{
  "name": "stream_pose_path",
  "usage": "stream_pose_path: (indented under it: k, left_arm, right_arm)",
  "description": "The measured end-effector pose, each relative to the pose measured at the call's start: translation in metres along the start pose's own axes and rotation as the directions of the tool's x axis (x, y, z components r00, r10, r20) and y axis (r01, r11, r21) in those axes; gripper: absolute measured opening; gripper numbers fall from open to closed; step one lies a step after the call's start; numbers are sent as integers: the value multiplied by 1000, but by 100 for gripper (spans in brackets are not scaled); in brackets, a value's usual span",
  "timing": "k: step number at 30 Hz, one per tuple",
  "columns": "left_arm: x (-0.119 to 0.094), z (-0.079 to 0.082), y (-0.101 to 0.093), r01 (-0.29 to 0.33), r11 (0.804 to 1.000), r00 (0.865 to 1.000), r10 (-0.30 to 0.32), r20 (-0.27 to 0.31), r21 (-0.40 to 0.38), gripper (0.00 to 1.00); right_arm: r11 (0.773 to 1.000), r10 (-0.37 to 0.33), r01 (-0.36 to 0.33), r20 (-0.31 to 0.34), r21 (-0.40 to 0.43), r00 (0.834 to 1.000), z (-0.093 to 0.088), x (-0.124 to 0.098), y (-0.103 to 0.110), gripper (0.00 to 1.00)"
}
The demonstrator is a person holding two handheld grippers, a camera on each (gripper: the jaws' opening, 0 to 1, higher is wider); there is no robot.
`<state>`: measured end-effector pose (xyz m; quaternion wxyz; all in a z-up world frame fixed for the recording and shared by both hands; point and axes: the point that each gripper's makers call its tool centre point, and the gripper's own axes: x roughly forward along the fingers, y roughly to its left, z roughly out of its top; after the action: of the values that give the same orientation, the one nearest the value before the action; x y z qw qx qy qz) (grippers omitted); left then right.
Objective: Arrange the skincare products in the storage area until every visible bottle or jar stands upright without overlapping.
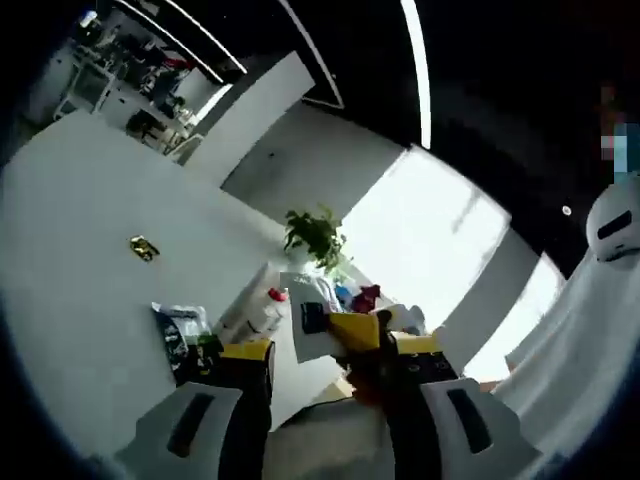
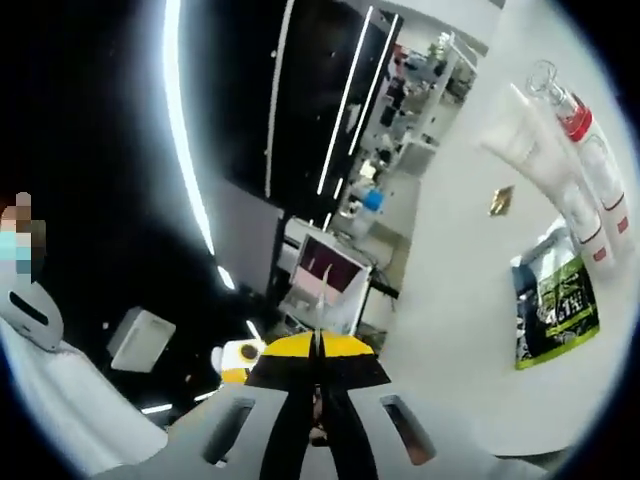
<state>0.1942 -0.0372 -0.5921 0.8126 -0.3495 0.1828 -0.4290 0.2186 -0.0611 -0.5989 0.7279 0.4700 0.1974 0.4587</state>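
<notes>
Left claw (image 1: 325, 350) gapes; right claw (image 2: 318, 350) closed, above white table (image 1: 80, 260), bottles (image 2: 590, 190) lying.

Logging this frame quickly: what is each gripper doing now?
Left gripper: open, yellow-tipped jaws apart, holding nothing.
Right gripper: shut, yellow-tipped jaws together, nothing visible between them.

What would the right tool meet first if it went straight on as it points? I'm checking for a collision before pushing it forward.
Probably nothing close. The right tool, jaws shut, points past the white table's edge toward a far pink-screened monitor; the way looks free, though depth is unclear.
</notes>
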Motion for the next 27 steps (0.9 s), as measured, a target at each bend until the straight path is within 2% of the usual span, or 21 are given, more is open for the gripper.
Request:
stream_pose_path:
  k: [3, 5, 7, 9, 11, 15, 17, 20, 23, 27]
  left_arm:
    - [-2, -14, 5, -54, 997, 998, 56, -34, 47, 35]
    - [-3, -18, 10, -79, 996, 996, 80, -40, 42, 35]
    - [-7, -12, 10, -74, 997, 997, 73, 21, 31, 26]
    - [-11, -5, 7, -55, 998, 996, 56, 76, -17, 18]
    - [-14, -8, 9, -64, 998, 995, 66, 69, -29, 15]
    - [-13, -19, 10, -79, 996, 996, 81, 33, -36, 16]
    - [-12, -21, 10, -79, 996, 996, 80, 34, -45, 16]
    - [-10, -22, 9, -76, 994, 996, 79, 35, -73, 11]
    - [-10, -23, 9, -81, 994, 996, 83, 27, -66, 0]
    - [-14, -16, 13, -103, 991, 993, 107, 45, -84, 0]
  right_arm:
    - [1000, 8, -8, -1, -3, 1000, -4, 3, 1, 1]
    - [1000, 2, -2, -27, 1, 1000, -12, 5, -2, 1]
    - [1000, 5, -4, -34, 12, 999, -16, 5, -4, 1]
    - [1000, 10, -9, -37, 25, 999, -18, 6, -2, 1]
    - [999, 21, -20, -35, 35, 999, -18, 6, 0, 1]
    - [999, 20, -18, -46, 41, 999, -20, 8, -2, 1]
    - [998, 25, -23, -43, 58, 999, -21, 9, -3, 1]
    - [998, 26, -23, -52, 59, 998, -23, 10, -2, 1]
    - [998, 27, -24, -60, 61, 998, -24, 11, -2, 1]
    - [998, 22, -18, -70, 57, 997, -26, 10, -4, 1]
